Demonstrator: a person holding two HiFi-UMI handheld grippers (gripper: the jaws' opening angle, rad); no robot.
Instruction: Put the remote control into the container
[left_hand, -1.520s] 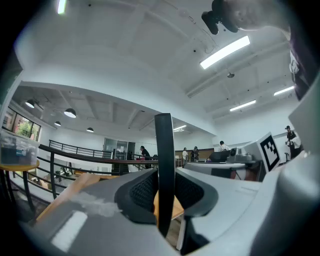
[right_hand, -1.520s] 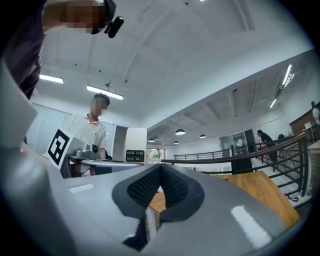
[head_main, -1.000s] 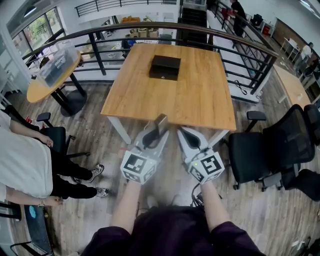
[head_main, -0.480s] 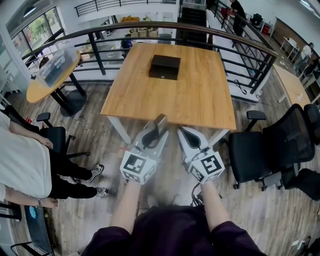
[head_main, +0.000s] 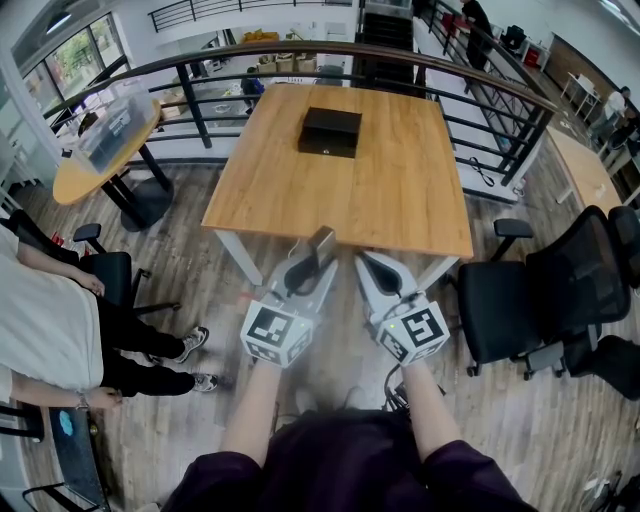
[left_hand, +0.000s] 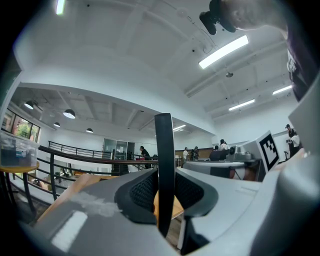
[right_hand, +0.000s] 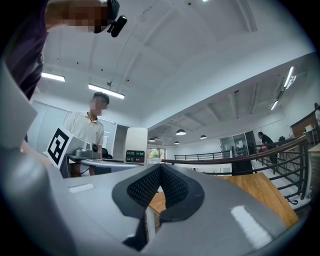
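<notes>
The remote control (head_main: 322, 243) is a thin dark slab that sticks up out of my left gripper (head_main: 305, 262), which is shut on it. In the left gripper view the remote control (left_hand: 164, 165) stands edge-on between the two black pads (left_hand: 145, 192). My right gripper (head_main: 377, 265) hangs beside it, shut with nothing in it; its pads (right_hand: 145, 187) meet at the tip. Both grippers hover just before the near edge of the wooden table (head_main: 400, 190). The container (head_main: 331, 133), a low black box, sits at the table's far middle, well beyond both grippers.
A round table (head_main: 75, 175) with a clear plastic box (head_main: 112, 125) stands at the far left. A person in a white shirt (head_main: 45, 330) sits at the left. Black office chairs (head_main: 540, 300) stand at the right. A dark railing (head_main: 200, 110) runs behind the table.
</notes>
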